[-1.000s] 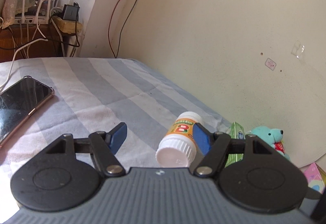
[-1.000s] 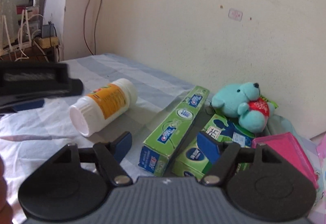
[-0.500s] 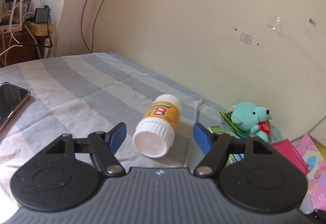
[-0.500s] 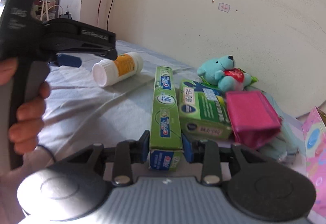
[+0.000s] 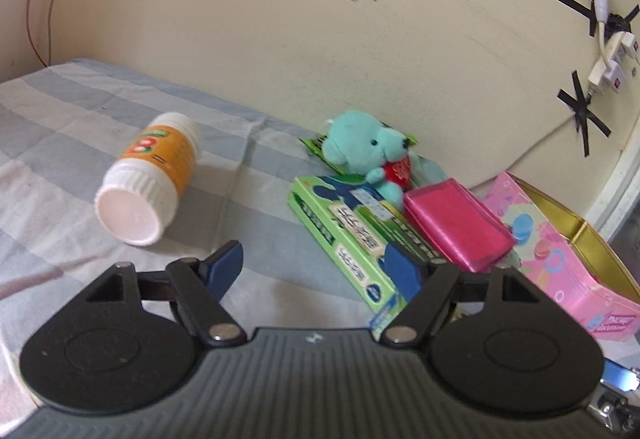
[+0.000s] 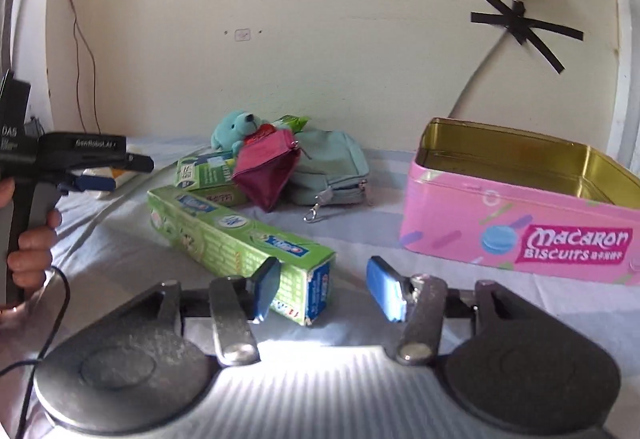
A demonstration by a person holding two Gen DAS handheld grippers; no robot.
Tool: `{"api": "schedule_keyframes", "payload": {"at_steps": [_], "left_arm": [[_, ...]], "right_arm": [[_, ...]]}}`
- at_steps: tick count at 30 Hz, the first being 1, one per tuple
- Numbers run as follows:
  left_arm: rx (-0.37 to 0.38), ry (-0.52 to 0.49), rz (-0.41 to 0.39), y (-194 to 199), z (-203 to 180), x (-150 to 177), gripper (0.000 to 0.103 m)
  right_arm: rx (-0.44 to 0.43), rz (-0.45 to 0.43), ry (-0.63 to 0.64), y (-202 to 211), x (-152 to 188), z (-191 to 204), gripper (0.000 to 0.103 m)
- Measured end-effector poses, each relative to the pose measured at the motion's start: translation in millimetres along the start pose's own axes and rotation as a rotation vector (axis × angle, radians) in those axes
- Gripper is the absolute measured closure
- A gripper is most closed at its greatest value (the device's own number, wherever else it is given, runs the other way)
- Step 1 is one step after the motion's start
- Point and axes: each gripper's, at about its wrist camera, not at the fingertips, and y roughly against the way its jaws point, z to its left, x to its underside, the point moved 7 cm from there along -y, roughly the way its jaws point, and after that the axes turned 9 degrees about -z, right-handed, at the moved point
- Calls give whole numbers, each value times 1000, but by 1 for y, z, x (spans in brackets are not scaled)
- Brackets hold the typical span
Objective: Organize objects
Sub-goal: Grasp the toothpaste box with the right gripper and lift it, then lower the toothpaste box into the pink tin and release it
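**Both grippers spread beside the open tin**

Right gripper (image 6: 326,289): jaws just opened, spread, the toothpaste box (image 6: 240,241) lying free at its left pad. Left gripper (image 5: 316,267): spread wider, empty; its right pad hides one corner of the green carton (image 5: 344,235). The pink biscuit tin (image 6: 516,235), right of the box, is cut off; bare sheet lies between them.

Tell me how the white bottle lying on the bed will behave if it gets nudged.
The white bottle lies on its side, round-bodied, so it will probably roll. The striped sheet under it looks soft, which may slow it. Its ribbed cap likely offers better purchase than the smooth label.
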Motion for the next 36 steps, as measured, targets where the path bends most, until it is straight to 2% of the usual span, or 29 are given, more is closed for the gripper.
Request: {"api": "schedule_keyframes", "payload": {"at_steps": [2,4,5,9,10,11,13,14,17,19,23,25,29,36], "left_arm": [[53,-11,32,1,-13,7,24],[86,-46,46,3,-24,11,24],[100,-63,61,1,-30,14,24],[192,-36,129,-4,-44,28,23],[224,-24,152,-5,-49,30,24],[220,-29,152,-4,-52,32,24],[196,-53,136,0,-58,30,24],[188,-49,132,2,-59,29,24],[200,-53,106,13,-70,20,25],[218,-67,59,23,-87,9,25],[271,-85,-34,29,-129,-17,25],[296,-102,-60,25,-152,-27,25],[343,-141,-90,4,-202,-38,25],[377,-180,-53,-45,-269,-27,25]], "right_arm": [[-29,1,-9,0,1,1,43],[-58,17,1,-4,6,6,18],[-71,29,8,-8,8,8,15],[-137,114,8,-31,17,19,17],[-162,141,-5,-38,19,21,24],[-153,131,-8,-41,18,23,24],[-124,119,2,-44,15,22,37],[-134,111,-14,-43,15,20,37],[-140,45,-51,-30,10,11,37],[-126,-36,-34,-15,-2,3,37],[-64,-204,26,10,-31,-16,36],[-26,-261,49,14,-43,-32,35],[36,-311,36,15,-62,-73,35],[143,-313,8,2,-67,-144,34]]}}
